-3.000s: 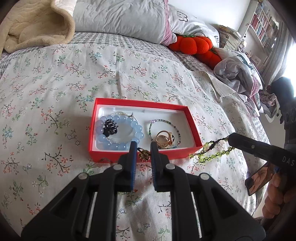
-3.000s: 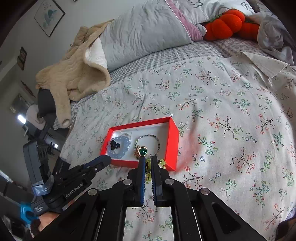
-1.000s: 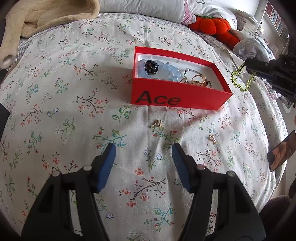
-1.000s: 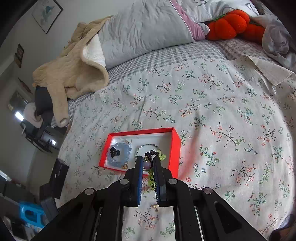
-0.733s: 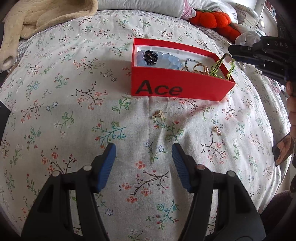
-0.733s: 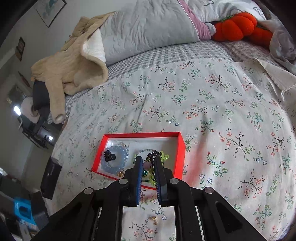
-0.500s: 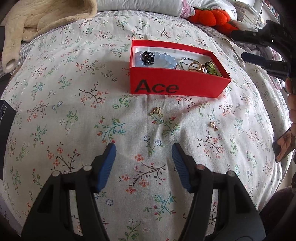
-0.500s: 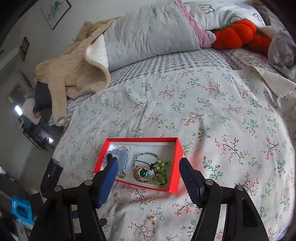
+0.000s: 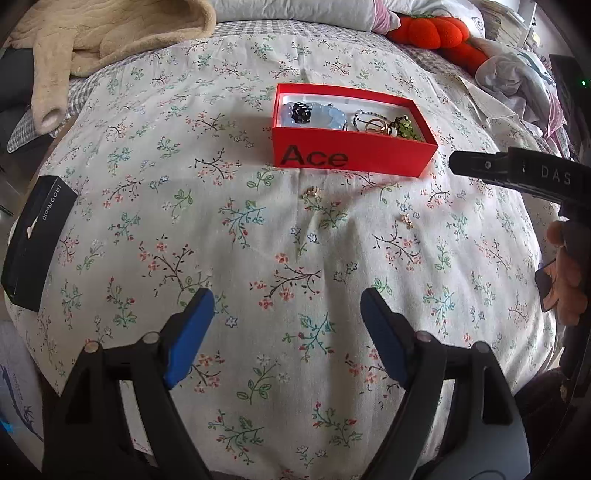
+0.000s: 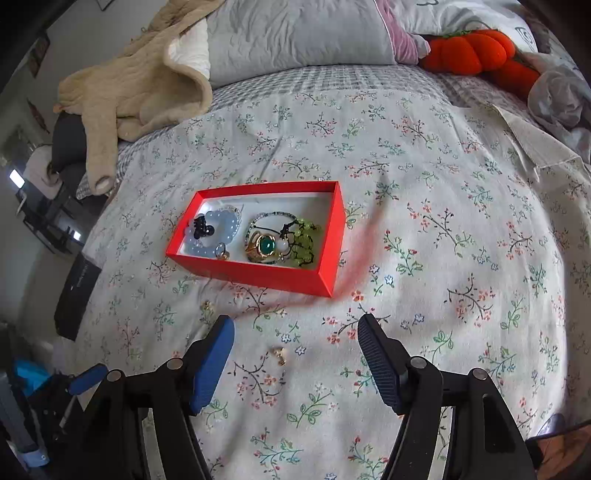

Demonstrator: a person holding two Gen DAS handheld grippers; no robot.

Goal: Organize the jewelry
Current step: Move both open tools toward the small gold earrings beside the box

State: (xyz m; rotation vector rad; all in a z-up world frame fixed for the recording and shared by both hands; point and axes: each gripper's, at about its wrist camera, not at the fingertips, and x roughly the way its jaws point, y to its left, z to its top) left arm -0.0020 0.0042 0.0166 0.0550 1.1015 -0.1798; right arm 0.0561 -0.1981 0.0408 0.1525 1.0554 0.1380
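Observation:
A red box [image 9: 351, 157] [image 10: 258, 273] sits on the floral bedspread. It holds a pale blue bead bracelet [image 10: 218, 229], a gold ring with a green stone [image 10: 263, 246], a thin beaded chain and the green bead bracelet [image 10: 304, 240] [image 9: 406, 125]. Two small gold earrings lie loose on the cover in front of the box [image 9: 312, 191] [image 9: 407, 219]; they also show in the right wrist view [image 10: 207, 305] [image 10: 277, 353]. My left gripper [image 9: 286, 332] is open and empty, well short of the box. My right gripper [image 10: 295, 354] is open and empty, above the nearer earring.
A black flat box [image 9: 35, 236] lies at the bed's left edge. A beige blanket [image 10: 140, 81], grey pillow [image 10: 295, 33] and orange plush [image 10: 472, 51] lie at the head. Crumpled clothes [image 9: 517, 85] are at the far right.
My right gripper opened and dropped the green bead bracelet into the box, then drew back. My left gripper let go of the ring earlier, stays open and has pulled back.

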